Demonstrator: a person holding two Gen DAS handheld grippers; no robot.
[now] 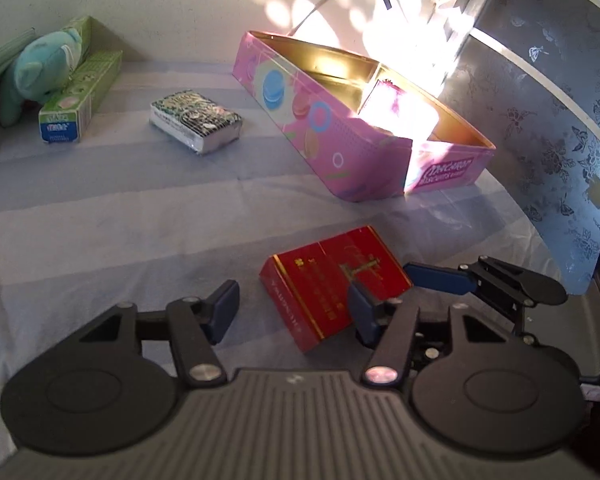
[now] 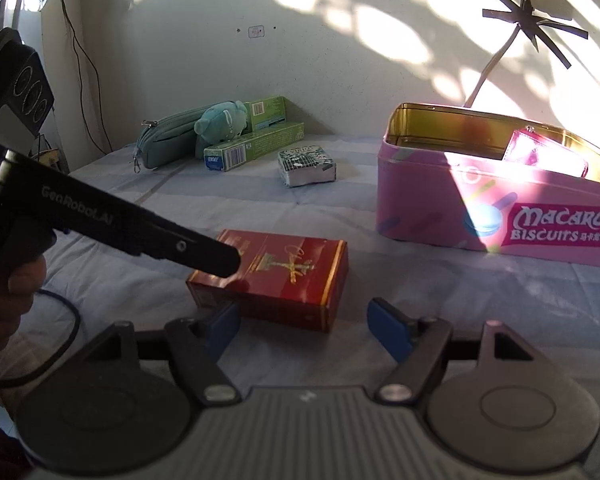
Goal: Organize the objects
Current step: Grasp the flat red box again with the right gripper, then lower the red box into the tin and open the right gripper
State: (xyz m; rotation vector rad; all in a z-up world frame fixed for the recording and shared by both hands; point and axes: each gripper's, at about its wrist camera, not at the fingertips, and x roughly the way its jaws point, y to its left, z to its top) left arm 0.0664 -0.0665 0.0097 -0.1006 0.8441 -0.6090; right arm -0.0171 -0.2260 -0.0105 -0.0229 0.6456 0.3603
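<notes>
I see the pink biscuit tin (image 2: 496, 216) lidless on the striped surface (image 1: 100, 208), a glossy pink pouch (image 2: 544, 156) leaning inside it. The red box (image 1: 332, 284) lies flat near the tin, its long axis running from my left gripper (image 1: 292, 312) toward the tin. Both grippers stand open: the left astride the box's near end, pads apart from it; the right gripper (image 2: 306, 326) just short of it. Only my right view shows the teal pencil case (image 2: 168, 140) and a hand (image 2: 8, 296).
</notes>
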